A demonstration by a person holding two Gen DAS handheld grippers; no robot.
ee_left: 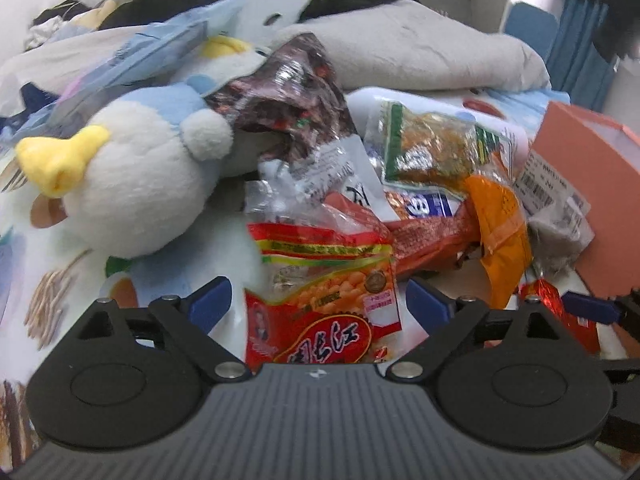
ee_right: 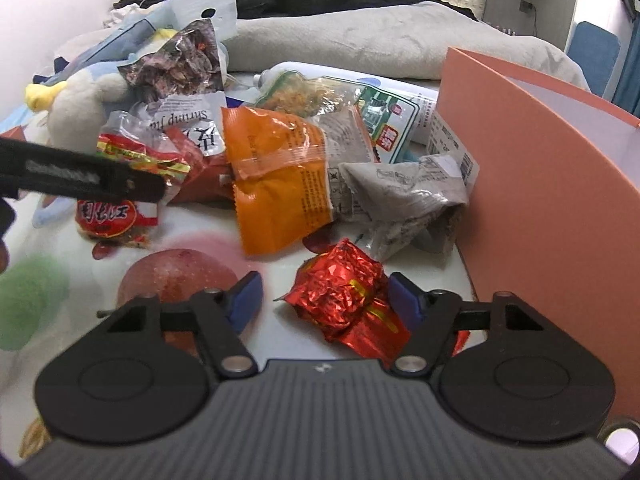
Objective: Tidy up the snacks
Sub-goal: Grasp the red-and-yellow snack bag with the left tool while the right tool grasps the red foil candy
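Red foil pack (ee_right: 344,300) lies on the bed between the right tool's (ee_right: 326,300) half-open pads, not yet pinched. Left tool (ee_left: 320,304) gapes wide around a bean bag (ee_left: 320,300). Next, each should squeeze, then lift toward the box (ee_right: 540,168).

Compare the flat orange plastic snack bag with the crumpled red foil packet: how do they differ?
The flat orange plastic snack bag is larger and lies fairly smooth; the crumpled red foil packet is smaller and heavily creased. The orange bag leans against the snack pile, while the red packet lies apart, between the right gripper's jaws. Both rest on the printed bedsheet.
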